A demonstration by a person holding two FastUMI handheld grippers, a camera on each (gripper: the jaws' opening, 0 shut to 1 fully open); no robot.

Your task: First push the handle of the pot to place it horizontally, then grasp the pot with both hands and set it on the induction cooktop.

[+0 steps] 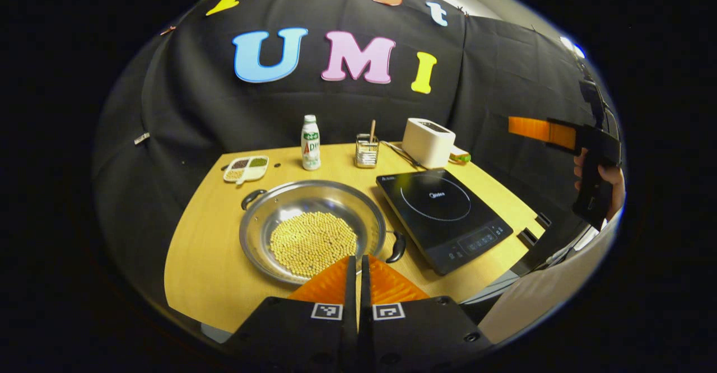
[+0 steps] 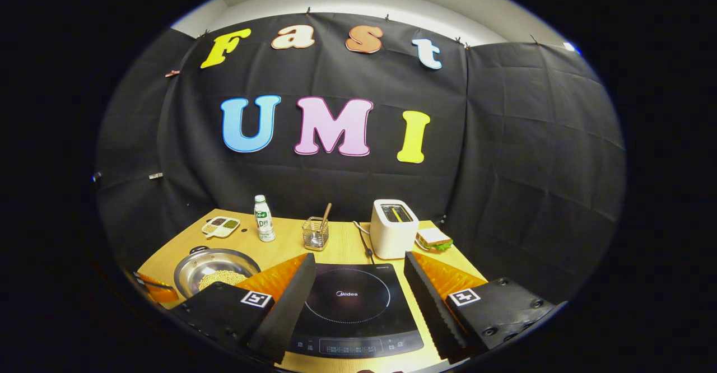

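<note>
**Listener:** What is lying in front of you, biggest thing first?

**Me:** I am looking down on a wooden bench [image 1: 213, 261] against a black cloth wall. On its right half a flat black induction cooktop [image 1: 442, 216] is sitting. Just beside it, on the left and not touching, the pot [image 1: 311, 229] is resting: a wide, shallow steel pan carrying a bed of pale beans [image 1: 312, 242]. Two small dark handles are sticking out from its rim, the near handle [image 1: 396, 246] pointing toward the cooktop and the far handle [image 1: 252, 196] toward the back left, so the pair is lying on a slant.

**Listener:** And your jaws?

**Me:** My left gripper [image 1: 358, 275] is hovering at the pot's near rim with its jaws pressed together, gripping nothing. My right gripper [image 2: 358, 289] is hanging above the cooktop with its jaws spread wide apart, also empty.

**Listener:** How are you expecting the pot to handle?

**Me:** I am judging it stiff, smooth and slippery, and moderately heavy with its load. The loose beans are likely to roll if it tilts. I am planning to nudge a handle sideways, then pinch both handles rather than the thin rim, keeping it level.
</note>
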